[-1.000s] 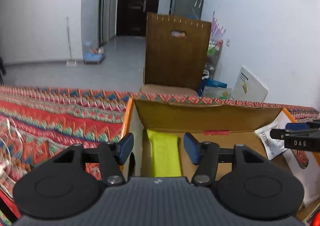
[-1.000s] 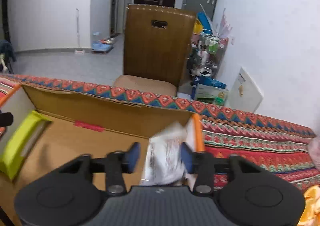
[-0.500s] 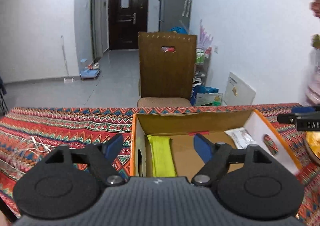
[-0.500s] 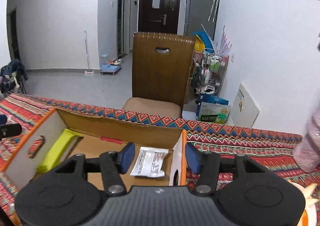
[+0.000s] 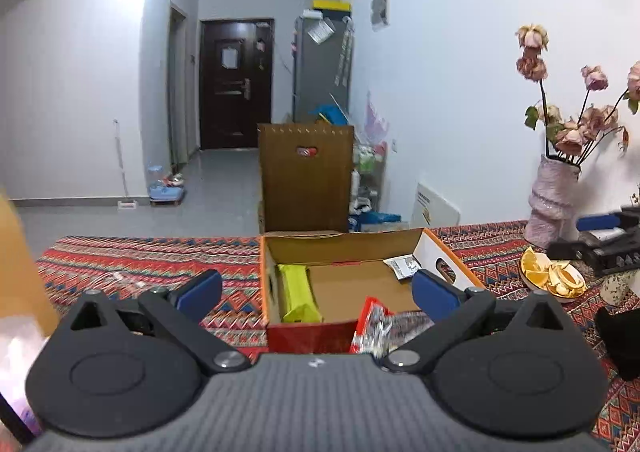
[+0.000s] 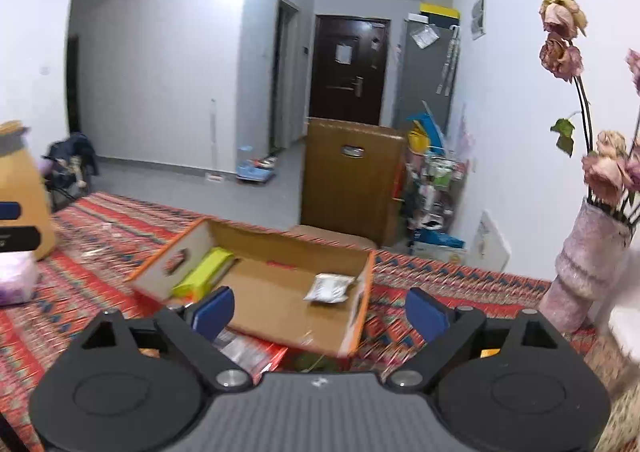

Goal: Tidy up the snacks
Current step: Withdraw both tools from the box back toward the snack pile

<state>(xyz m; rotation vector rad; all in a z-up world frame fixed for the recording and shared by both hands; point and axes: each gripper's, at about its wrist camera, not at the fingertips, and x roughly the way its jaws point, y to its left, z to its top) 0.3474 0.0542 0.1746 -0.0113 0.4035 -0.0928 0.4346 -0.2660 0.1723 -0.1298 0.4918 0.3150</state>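
Observation:
An open cardboard box (image 5: 426, 246) (image 6: 176, 258) with orange edges sits on the patterned tablecloth. Inside lie a yellow-green snack pack (image 5: 296, 292) (image 6: 206, 268) at the left wall and a white packet (image 5: 402, 266) (image 6: 330, 288) at the right. A red and clear snack bag (image 5: 374, 326) (image 6: 244, 350) lies in front of the box. My left gripper (image 5: 318, 292) hangs above and in front of the box, its jaws opening wide with nothing held. My right gripper (image 6: 320, 310) is likewise back from the box, jaws opening, empty.
A pink vase of dried roses (image 5: 554, 196) (image 6: 592, 248) stands at the right beside a bowl of orange peel (image 5: 550, 276). A tan container (image 6: 20, 196) and a pale purple bag (image 6: 16, 276) sit at the left. A wooden chair (image 5: 306, 182) stands behind the table.
Both grippers let go of the packs inside the box, opened wide, and drew back and up. The yellow-green pack and the white packet stayed in the box.

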